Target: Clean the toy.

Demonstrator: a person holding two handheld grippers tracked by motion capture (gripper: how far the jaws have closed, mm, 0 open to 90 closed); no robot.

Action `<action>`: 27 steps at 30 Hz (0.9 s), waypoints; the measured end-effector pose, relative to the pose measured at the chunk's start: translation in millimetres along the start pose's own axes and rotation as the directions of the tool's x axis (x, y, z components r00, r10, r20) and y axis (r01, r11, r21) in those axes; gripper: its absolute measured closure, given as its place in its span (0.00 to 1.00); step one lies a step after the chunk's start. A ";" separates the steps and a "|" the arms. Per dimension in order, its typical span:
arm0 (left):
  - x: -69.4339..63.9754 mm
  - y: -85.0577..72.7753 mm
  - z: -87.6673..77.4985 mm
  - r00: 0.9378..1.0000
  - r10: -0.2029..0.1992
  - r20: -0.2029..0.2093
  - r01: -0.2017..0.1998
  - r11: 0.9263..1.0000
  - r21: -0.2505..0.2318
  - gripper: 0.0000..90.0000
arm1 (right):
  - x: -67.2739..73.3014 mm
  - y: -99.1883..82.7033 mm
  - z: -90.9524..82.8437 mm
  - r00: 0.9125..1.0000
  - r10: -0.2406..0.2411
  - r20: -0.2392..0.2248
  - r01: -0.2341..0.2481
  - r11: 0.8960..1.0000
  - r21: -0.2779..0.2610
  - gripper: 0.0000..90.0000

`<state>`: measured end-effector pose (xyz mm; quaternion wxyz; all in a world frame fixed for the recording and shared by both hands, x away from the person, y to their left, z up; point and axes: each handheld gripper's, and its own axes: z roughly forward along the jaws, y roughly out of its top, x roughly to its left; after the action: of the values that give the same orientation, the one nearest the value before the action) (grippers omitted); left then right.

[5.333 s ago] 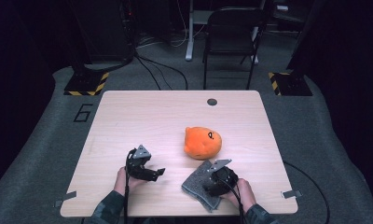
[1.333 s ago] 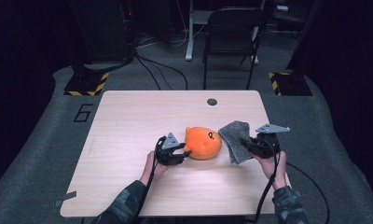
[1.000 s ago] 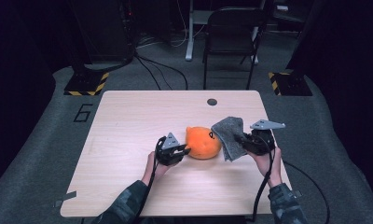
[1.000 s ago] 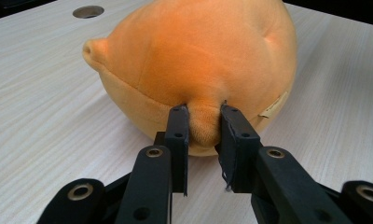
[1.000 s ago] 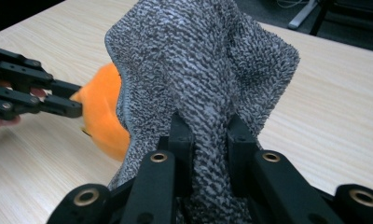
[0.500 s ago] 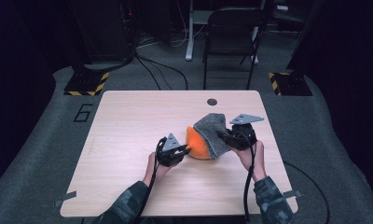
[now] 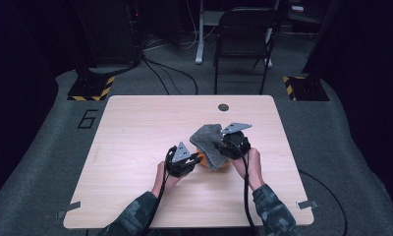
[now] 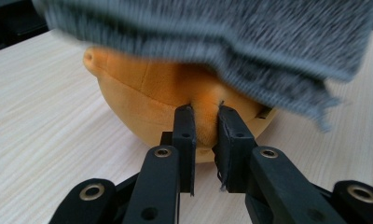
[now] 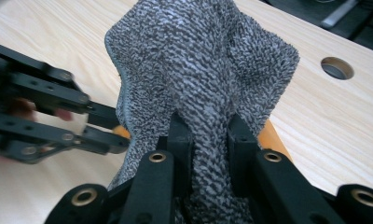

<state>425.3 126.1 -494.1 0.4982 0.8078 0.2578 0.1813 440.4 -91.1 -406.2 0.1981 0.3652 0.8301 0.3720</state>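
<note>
A light wooden table (image 7: 135,147) fills the middle of the high view, with a black folding chair (image 7: 243,39) standing on the grey carpet beyond its far edge, at about 12 o'clock. A small round hole (image 7: 223,107) sits in the tabletop near that far edge. Right of the table's centre lies an orange plush toy (image 8: 166,98), rounded and soft, mostly covered by a grey terry cloth (image 7: 209,145) draped over its top. The right gripper (image 9: 208,140), at about 3 o'clock from the toy, has its jaws pinched tight on a bunched fold of the cloth and holds it over the toy. The left gripper (image 8: 204,135), at about 8 o'clock from the toy, has its jaws drawn narrow and clamped on a small pinch of the toy's orange fabric low on its side; they have just been closing. Camouflage-patterned sleeves (image 7: 273,211) enter from the bottom edge.
</note>
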 end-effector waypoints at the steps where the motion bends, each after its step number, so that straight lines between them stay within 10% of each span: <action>1: -0.7 -0.1 0.2 1.000 0.001 -0.004 -0.001 1.000 -0.004 0.88 | 2.3 -0.2 2.9 1.000 -0.017 0.019 0.017 1.000 0.009 0.84; 9: -1.3 -0.1 0.7 1.000 0.018 -0.005 -0.018 1.000 -0.006 0.89 | 5.7 -6.5 14.9 0.994 -0.073 0.081 0.070 0.997 0.042 0.79; 15: -3.6 2.4 0.5 0.999 0.051 0.009 -0.051 0.999 -0.016 0.89 | 9.5 -1.3 9.7 0.995 -0.057 0.088 0.058 0.998 -0.012 0.43; 22: -1.8 1.2 2.0 0.999 0.050 0.008 -0.049 0.999 -0.007 0.90 | 18.6 -11.1 25.0 0.988 -0.109 0.108 0.113 0.993 -0.038 0.78; 27: -1.8 1.4 1.7 0.999 0.031 0.006 -0.031 0.999 -0.018 0.90 | 24.1 -10.7 19.7 0.993 -0.101 0.061 0.106 0.990 -0.098 0.85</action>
<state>425.1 123.4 -493.7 0.5034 0.8077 0.2419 0.1887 431.5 -68.4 -428.4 0.2583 0.3213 0.8223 0.3923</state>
